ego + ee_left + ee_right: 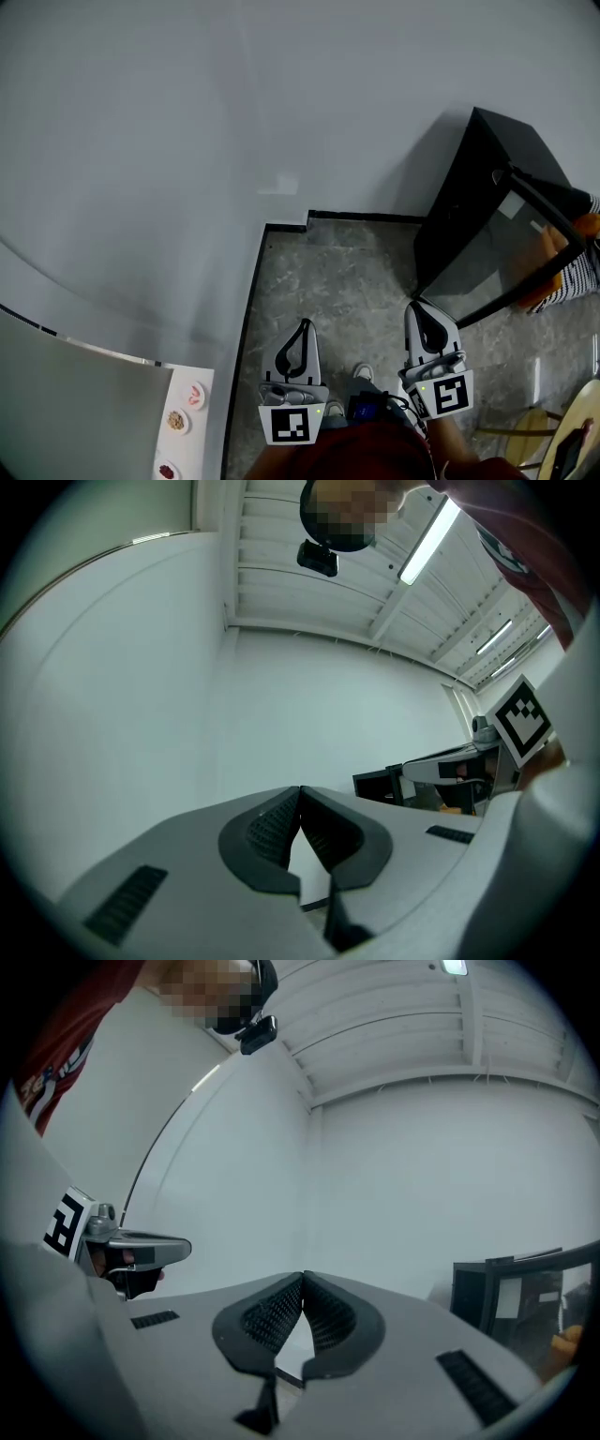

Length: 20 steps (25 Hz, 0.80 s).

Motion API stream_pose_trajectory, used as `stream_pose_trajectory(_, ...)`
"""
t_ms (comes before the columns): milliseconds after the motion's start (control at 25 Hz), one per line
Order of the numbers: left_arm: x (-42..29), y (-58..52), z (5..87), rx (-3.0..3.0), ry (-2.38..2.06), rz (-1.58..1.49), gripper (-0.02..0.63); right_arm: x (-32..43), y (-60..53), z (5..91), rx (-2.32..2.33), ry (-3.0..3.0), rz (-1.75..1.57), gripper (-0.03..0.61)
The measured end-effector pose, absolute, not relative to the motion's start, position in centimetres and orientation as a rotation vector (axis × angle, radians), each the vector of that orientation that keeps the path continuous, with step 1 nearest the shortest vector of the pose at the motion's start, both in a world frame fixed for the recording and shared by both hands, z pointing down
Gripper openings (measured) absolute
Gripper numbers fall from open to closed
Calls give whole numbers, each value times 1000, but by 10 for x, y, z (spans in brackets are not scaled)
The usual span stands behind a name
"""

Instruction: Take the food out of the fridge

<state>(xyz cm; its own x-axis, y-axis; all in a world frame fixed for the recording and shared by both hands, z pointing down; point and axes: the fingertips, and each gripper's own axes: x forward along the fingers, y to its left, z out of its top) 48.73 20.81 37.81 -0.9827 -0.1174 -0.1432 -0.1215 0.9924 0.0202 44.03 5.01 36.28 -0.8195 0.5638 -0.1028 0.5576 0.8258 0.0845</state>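
A black fridge (483, 211) with a glass door stands on the floor at the right, tilted in the head view; it also shows as the black box (511, 1296) in the right gripper view. Something orange (586, 225) shows at its far side. My left gripper (302, 324) is held low near my body, jaws shut with nothing between them. My right gripper (418, 308) is beside it, closer to the fridge, also shut and empty. Both point at the white wall, seen past the left gripper (300, 789) and right gripper (303, 1276).
A grey stone floor (337, 281) with a black border meets the white wall (234, 112). At the lower left, a white surface (202, 441) carries small dishes of food (177, 421). A chair-like frame (525, 431) stands at the lower right.
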Motion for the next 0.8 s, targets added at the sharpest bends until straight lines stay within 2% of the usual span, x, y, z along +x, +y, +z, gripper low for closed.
stream_pose_trajectory(320, 391, 204, 385, -194, 3000, 50, 15, 346, 48, 370, 872, 2891, 52, 21)
stream_pose_trajectory(800, 202, 162, 369, -230, 2996, 6, 15, 165, 12, 360, 852, 2877, 84, 21)
